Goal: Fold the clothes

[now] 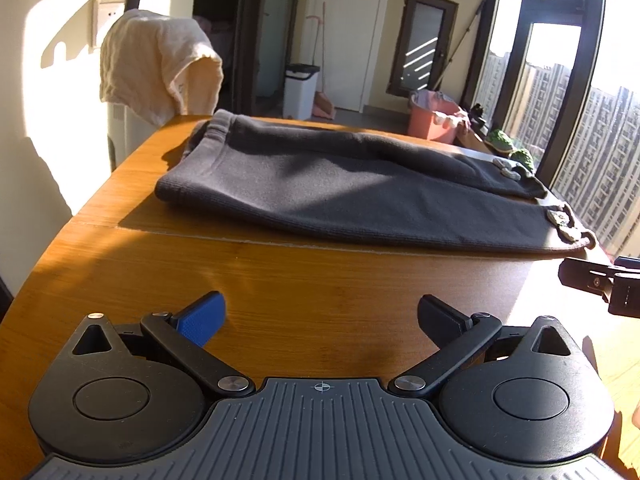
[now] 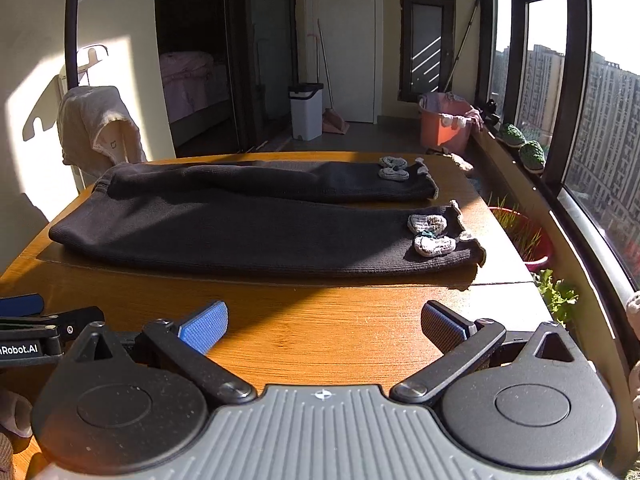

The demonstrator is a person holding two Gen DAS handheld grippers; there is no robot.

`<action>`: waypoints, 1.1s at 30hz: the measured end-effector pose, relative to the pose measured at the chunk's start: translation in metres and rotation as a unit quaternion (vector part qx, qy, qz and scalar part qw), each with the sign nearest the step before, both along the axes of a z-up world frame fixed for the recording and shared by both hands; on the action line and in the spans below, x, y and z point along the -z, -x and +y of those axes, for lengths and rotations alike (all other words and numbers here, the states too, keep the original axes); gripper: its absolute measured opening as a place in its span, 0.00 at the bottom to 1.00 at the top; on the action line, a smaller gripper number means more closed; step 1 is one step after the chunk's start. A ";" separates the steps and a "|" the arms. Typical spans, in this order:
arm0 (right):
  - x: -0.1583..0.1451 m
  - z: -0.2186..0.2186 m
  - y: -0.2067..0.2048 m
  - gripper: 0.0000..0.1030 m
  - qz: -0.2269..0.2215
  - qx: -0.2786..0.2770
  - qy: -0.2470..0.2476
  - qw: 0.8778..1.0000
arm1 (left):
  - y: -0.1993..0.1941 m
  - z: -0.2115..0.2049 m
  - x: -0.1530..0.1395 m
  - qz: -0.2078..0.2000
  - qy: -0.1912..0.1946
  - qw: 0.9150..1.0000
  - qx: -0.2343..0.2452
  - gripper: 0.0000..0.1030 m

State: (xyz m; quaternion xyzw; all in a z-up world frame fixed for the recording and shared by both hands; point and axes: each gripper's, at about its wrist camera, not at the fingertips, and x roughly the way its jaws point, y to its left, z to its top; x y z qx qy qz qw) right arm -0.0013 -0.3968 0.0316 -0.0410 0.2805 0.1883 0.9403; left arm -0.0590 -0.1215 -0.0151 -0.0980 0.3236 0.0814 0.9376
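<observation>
Dark trousers point(image 2: 256, 220) lie flat across the wooden surface point(image 2: 320, 320), waistband toward 9 o'clock, leg ends toward 3 o'clock, each leg bearing pale fabric patches point(image 2: 432, 234). Left gripper point(image 1: 320, 320) low at 6 o'clock, jaws wide, empty, over bare wood just short of the trousers. Right gripper point(image 2: 324, 324) likewise: jaws wide, holding nothing. Cream towel point(image 1: 156, 64) draped at 10 o'clock beyond the surface; pink basin point(image 2: 444, 124) at 1 o'clock.
</observation>
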 end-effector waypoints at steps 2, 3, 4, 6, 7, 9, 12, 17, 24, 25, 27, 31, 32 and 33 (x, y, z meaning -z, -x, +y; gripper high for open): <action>-0.010 -0.001 -0.011 1.00 -0.021 -0.013 -0.015 1.000 | -0.004 0.001 -0.006 0.008 0.014 1.000 0.019 1.00; -0.013 -0.001 -0.020 1.00 -0.024 -0.017 -0.023 0.999 | -0.007 0.003 -0.012 0.010 0.024 0.999 0.026 1.00; -0.016 -0.002 -0.029 0.99 -0.027 -0.021 -0.030 0.999 | -0.013 0.005 -0.024 0.001 0.035 0.999 0.035 1.00; -0.020 -0.001 -0.048 0.52 -0.023 -0.028 -0.044 0.998 | -0.029 0.011 -0.048 -0.022 0.045 0.998 0.039 1.00; -0.016 0.000 -0.062 0.38 0.001 -0.030 -0.052 0.998 | -0.039 0.014 -0.057 -0.032 0.052 0.997 0.044 1.00; -0.007 0.002 -0.088 0.34 0.046 -0.032 -0.066 0.996 | -0.062 0.019 -0.063 -0.034 0.052 0.997 0.052 1.00; 0.017 -0.003 -0.108 0.34 0.074 -0.018 -0.059 0.995 | -0.096 0.024 -0.053 -0.001 0.032 0.998 0.050 1.00; 0.034 -0.029 -0.102 0.33 0.081 -0.040 -0.089 0.992 | -0.108 0.034 -0.009 0.073 0.060 0.995 0.041 1.00; 0.038 -0.058 -0.065 0.34 0.073 -0.047 -0.089 0.992 | -0.056 0.001 -0.001 0.062 -0.006 0.994 0.093 1.00; 0.037 -0.059 -0.059 0.34 0.070 -0.047 -0.080 0.993 | -0.049 -0.002 -0.002 0.068 -0.007 0.992 0.107 1.00; 0.035 -0.061 -0.047 0.43 0.071 -0.051 -0.065 0.994 | -0.041 -0.005 -0.004 0.077 -0.008 0.989 0.126 1.00; 0.021 -0.066 -0.042 0.47 0.079 -0.055 -0.063 0.993 | -0.044 0.024 -0.024 0.058 0.044 0.991 0.109 1.00; 0.015 -0.067 -0.049 0.47 0.065 -0.045 -0.063 0.995 | -0.050 0.037 -0.032 0.041 0.051 0.994 0.090 1.00; 0.008 -0.068 -0.060 0.47 0.055 -0.034 -0.064 0.996 | -0.057 0.051 -0.039 0.027 0.057 0.996 0.070 1.00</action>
